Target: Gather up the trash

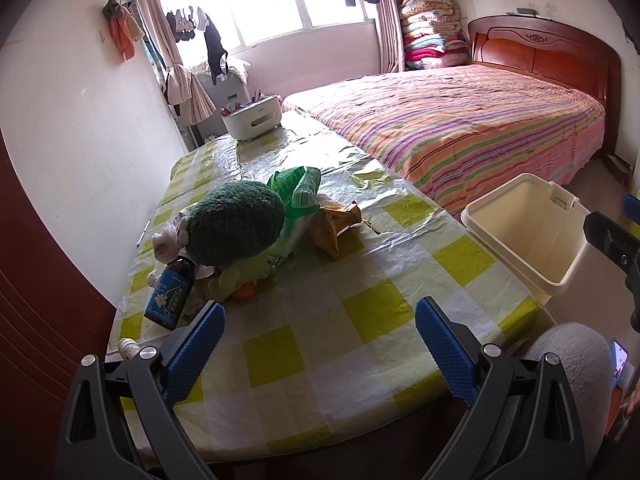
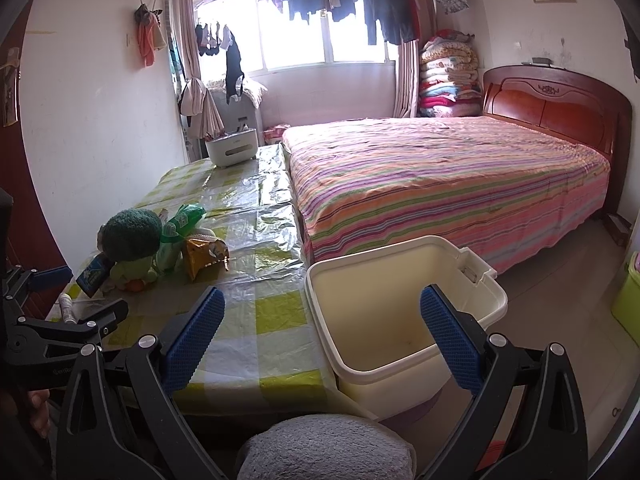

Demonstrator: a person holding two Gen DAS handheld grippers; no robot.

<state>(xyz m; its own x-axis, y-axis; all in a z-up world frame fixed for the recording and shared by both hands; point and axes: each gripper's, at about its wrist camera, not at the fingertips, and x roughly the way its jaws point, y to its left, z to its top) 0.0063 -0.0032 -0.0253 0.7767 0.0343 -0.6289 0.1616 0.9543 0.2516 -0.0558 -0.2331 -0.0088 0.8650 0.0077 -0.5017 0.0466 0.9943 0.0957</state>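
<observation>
Hovering spread, both hand-held grippers [image 1: 320, 344] [image 2: 322, 336] face the littered table [image 1: 360, 360].

Black tools [image 1: 320, 344], blue dimpled pads [image 2: 196, 336], silver screws.

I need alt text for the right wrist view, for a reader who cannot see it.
The open right gripper hovers over an empty cream bin beside a table with a yellow-checked cloth. On the table lie a broccoli plush, a green packet and a yellow wrapper; a striped bed stands behind.
</observation>
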